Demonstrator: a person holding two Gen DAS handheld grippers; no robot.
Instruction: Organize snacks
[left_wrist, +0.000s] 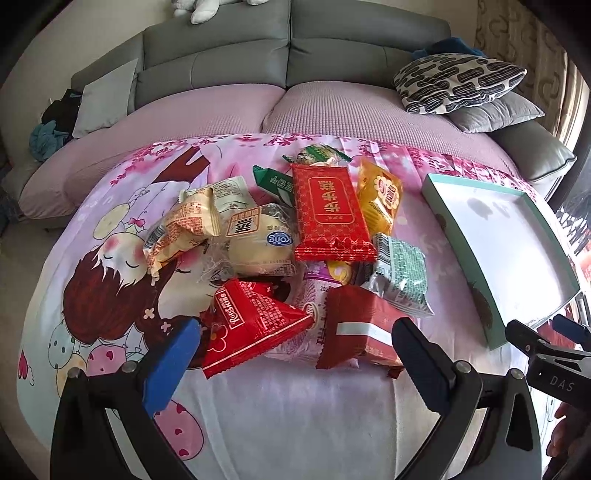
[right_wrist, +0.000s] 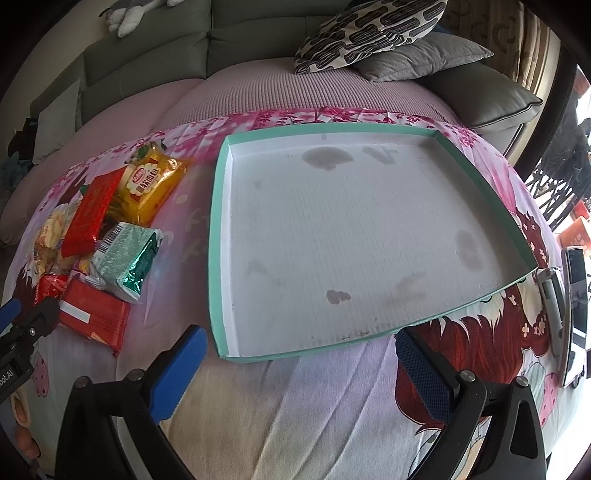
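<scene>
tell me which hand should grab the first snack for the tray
Left. Its open gripper hangs right over the snack pile, nearest the red packet. The right gripper faces the empty tray.

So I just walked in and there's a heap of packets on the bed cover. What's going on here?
A person holding a gripper in each hand is about to sort snacks. The snack pile lies loose on the cartoon-print cloth, and the teal-rimmed tray beside it has nothing in it yet. The left gripper is open, just short of the red packets at the near edge of the pile. The right gripper is open too, at the tray's near rim. Neither holds anything.
</scene>
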